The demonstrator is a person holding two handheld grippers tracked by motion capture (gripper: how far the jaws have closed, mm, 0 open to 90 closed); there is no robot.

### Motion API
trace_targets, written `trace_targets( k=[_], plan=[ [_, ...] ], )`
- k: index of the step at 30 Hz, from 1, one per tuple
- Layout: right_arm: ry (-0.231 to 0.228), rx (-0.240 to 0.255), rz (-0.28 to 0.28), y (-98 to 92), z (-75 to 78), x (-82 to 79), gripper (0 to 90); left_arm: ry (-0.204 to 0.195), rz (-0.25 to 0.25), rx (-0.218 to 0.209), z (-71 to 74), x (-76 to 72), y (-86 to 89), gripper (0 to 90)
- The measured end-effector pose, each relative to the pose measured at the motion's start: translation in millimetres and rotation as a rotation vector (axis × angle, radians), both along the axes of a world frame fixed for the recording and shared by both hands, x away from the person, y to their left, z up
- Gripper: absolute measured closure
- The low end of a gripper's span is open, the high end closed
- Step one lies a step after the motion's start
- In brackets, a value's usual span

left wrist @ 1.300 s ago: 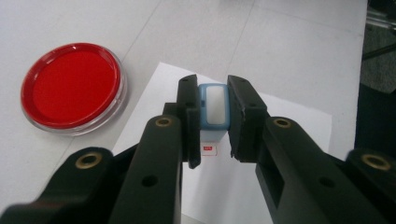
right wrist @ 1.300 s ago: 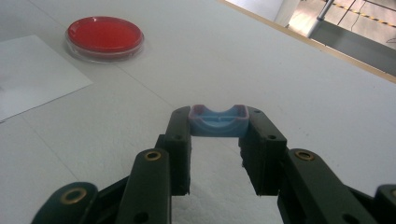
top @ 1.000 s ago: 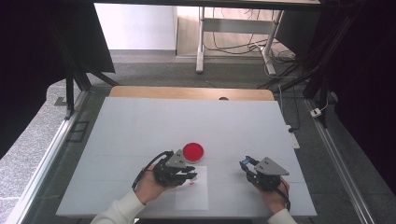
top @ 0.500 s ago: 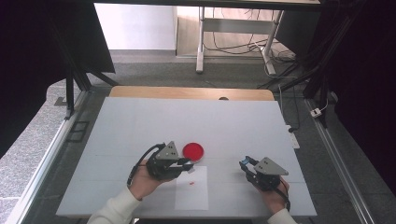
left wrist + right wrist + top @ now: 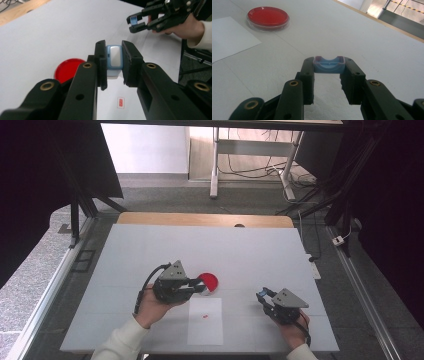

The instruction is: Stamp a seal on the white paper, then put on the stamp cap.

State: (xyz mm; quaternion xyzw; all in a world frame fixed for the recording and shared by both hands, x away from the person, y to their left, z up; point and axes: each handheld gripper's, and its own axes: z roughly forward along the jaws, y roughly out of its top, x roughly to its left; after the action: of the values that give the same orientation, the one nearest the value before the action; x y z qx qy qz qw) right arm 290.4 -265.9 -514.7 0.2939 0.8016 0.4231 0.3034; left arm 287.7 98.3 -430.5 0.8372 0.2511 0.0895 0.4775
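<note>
Grey carpet floor (image 5: pixel 165 200), pale wall (image 5: pixel 145 147), perhaps a bench (image 5: pixel 250 145).

We take the sheet of paper (image 5: pixel 205 321) as our landmark, lying on the table (image 5: pixel 125 250) near the person's edge; the dish (image 5: pixel 209 282) sits just beyond its far edge, with the left gripper (image 5: pixel 201 288) and its stamp (image 5: pixel 114 58) above that edge, just left of the dish. The right gripper (image 5: pixel 262 297) holds the cap (image 5: pixel 328 64) well to the paper's right; a small mark (image 5: pixel 205 316) lies on the paper itself.

blue stamp (image 5: pixel 114 58), blue cap (image 5: pixel 329 65), both held aloft
</note>
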Motion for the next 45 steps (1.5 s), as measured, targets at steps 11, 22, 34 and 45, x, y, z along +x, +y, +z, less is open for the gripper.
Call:
trace_targets(
  k=[11,22,34,45],
  plan=[
    [-0.004,-0.003,0.012,1.2,-0.5,0.3,64.0,0.007,0.011,-0.059,6.0,3.0,9.0,75.2],
    [-0.007,0.002,0.02,2.6,-1.2,-0.1,63.8,0.008,0.018,-0.066,5.1,5.5,10.5,75.2],
    [-0.003,0.003,0.031,5.6,-0.1,-1.5,63.8,0.027,0.024,-0.096,6.1,6.2,13.6,75.0],
    [0.008,0.031,0.068,16.1,1.0,-4.4,63.8,0.031,0.032,-0.096,5.0,6.6,12.9,75.0]
  ],
)
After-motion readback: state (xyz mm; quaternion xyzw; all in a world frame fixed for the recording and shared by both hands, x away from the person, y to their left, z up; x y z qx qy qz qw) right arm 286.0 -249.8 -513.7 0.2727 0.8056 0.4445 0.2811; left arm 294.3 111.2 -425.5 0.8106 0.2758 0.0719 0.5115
